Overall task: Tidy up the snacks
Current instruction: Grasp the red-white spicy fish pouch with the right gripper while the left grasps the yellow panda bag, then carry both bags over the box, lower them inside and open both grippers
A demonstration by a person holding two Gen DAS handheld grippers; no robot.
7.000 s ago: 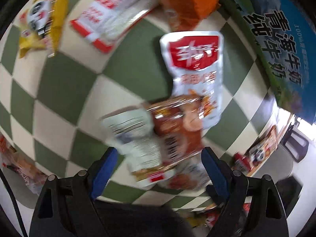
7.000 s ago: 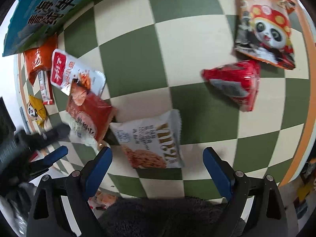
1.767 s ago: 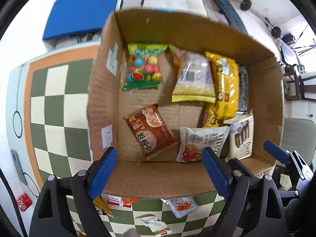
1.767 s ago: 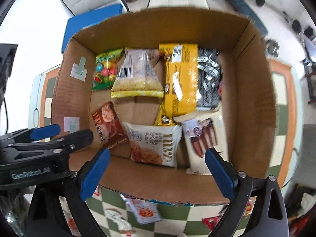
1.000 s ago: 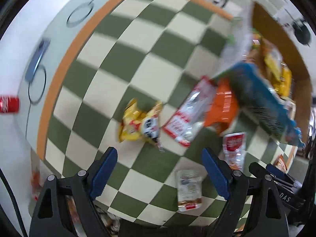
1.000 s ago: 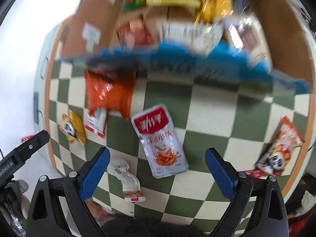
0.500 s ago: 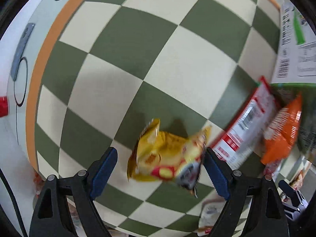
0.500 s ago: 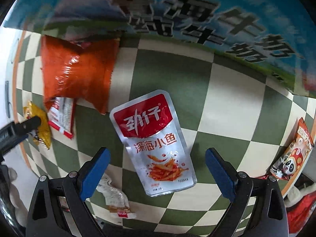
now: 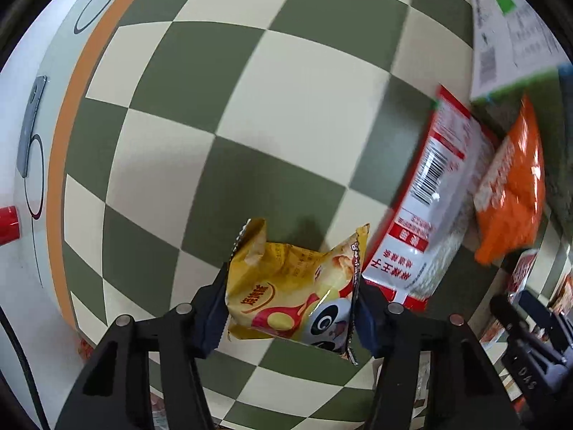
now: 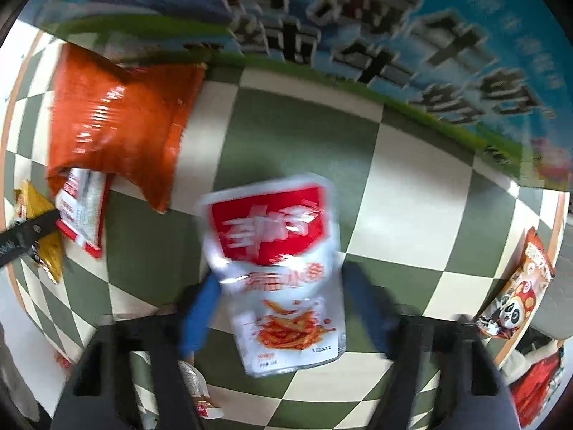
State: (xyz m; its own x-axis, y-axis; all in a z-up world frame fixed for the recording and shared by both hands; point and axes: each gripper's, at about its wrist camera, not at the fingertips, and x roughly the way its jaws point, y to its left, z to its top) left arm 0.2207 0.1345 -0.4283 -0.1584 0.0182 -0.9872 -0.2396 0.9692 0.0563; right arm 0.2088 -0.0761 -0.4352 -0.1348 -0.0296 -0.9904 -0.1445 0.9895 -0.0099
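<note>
Gripping one yellow packet (image 9: 292, 294), one fish pouch (image 10: 283, 272)

Green-and-cream checkered tablecloth (image 9: 250, 114) — orange-edged — with a red cylinder (image 9: 8, 224) beside it.

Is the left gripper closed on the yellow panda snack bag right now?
Yes, the left gripper has its jaws pressed against both sides of the yellow snack bag, pinching it above the checkered table.

Even, bright daylight fills both views, and fisheye bending curves the checkered tablecloth (image 9: 293, 100) toward dark corners. My left view is mostly sharp; the yellow panda snack bag (image 9: 297, 294) casts a soft shadow behind. My right view smears heavily: the silver-red fish pouch (image 10: 279, 268) glares, its print perhaps unreadable.
</note>
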